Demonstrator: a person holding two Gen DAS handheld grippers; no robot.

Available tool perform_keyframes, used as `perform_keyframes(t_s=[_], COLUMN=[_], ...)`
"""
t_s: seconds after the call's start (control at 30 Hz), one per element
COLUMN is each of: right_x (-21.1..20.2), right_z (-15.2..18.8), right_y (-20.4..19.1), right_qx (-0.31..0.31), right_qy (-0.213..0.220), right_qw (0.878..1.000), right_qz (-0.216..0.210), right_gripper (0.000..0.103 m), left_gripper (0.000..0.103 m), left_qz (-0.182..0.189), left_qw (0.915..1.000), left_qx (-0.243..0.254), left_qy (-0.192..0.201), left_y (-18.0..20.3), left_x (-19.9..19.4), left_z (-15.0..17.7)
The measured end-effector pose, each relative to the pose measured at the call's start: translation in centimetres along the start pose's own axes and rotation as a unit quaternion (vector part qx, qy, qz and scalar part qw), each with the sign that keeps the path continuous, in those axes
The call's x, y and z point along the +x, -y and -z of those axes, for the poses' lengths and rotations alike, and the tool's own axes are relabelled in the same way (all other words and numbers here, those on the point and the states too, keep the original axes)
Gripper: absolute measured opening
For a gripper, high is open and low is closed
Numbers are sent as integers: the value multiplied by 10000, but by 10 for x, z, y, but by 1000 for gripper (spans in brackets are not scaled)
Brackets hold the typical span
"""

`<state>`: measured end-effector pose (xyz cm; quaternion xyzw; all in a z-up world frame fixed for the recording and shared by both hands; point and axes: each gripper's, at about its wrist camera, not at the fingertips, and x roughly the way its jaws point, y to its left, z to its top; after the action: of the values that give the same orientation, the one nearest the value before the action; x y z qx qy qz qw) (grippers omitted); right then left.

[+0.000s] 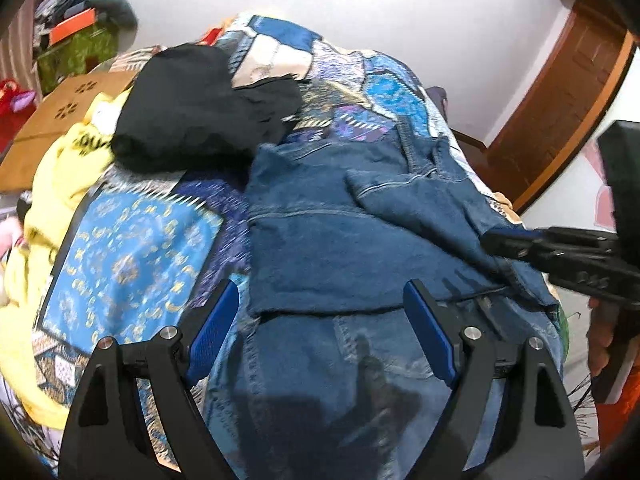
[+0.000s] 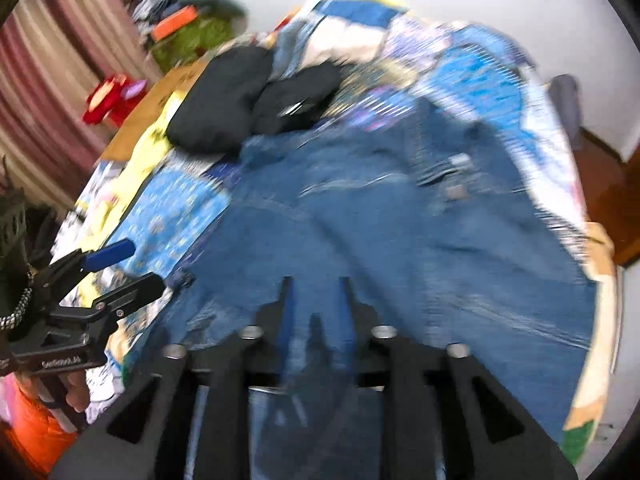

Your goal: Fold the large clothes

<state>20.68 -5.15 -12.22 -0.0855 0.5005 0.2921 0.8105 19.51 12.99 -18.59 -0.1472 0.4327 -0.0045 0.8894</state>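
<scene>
In the left wrist view, a pair of blue jeans lies spread on a bed covered with a blue patterned bedspread, one part folded back over the rest. The left tool hovers over the near part of the jeans with its blue-padded fingers wide apart and nothing between them. The right tool reaches in from the right edge, its tips at the folded denim near the bed's side. Beyond the jeans sit a black garment and, to its left, a yellow garment.

The right wrist view is blurred. The right tool points down at the jeans, its fingers a narrow gap apart; it appears that no cloth is pinched between them, though the blur makes this uncertain. The left tool shows at the left edge, open, held by a hand, over the bedspread beside the denim. The black garment lies at the far side.
</scene>
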Motion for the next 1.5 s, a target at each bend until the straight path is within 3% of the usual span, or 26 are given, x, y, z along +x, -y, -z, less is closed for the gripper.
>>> perform_keyframes(t_s=[0.03, 0.07, 0.13, 0.33, 0.57, 0.67, 0.73, 0.9, 1.03, 1.13, 1.37, 1.5], right_x=[-8, -20, -36, -60, -66, -66, -65, -62, -52, -44, -43, -45], right_z=[1, 4, 11, 39, 83, 97, 104, 115, 117, 118, 117, 117], right_y=[7, 19, 43, 114, 176, 188, 194, 203, 203, 198, 182, 178], right_qx=[55, 118, 220, 850, 1699, 1894, 1974, 1951, 2088, 2084, 1863, 1839], right_qy=[146, 348, 603, 792, 673, 609, 573, 534, 495, 414, 375, 382], right_qw=[9998, 9988, 9959, 9875, 9762, 9729, 9715, 9705, 9711, 9738, 9784, 9783], right_qz=[130, 320, 637, 1068, 1167, 1176, 1178, 1314, 1048, 806, 812, 877], right_gripper=[45, 50, 50, 50, 50, 50, 50, 50, 50, 50, 50, 50], left_gripper=[84, 84, 84, 84, 88, 88, 88, 88, 87, 85, 80, 80], left_qz=[26, 47, 103, 284, -591, -1064, -1136, -883, -227, 180, 621, 1015], left_qw=[10000, 9999, 9997, 9983, 9946, 9889, 9872, 9907, 9909, 9900, 9898, 9850], left_qx=[56, 100, 223, 376, 630, 733, 736, 548, 187, -173, -491, -991], left_qy=[-2, -4, -26, -328, -578, -738, -847, -875, -1311, -1392, -1188, -978], left_y=[7, 13, 32, 87, 148, 150, 142, 107, 73, 53, 41, 30], left_x=[2, 4, 11, 48, 115, 142, 150, 129, 113, 101, 87, 80], left_z=[-5, -8, -20, -57, -80, -77, -71, -54, -34, -20, -6, -8])
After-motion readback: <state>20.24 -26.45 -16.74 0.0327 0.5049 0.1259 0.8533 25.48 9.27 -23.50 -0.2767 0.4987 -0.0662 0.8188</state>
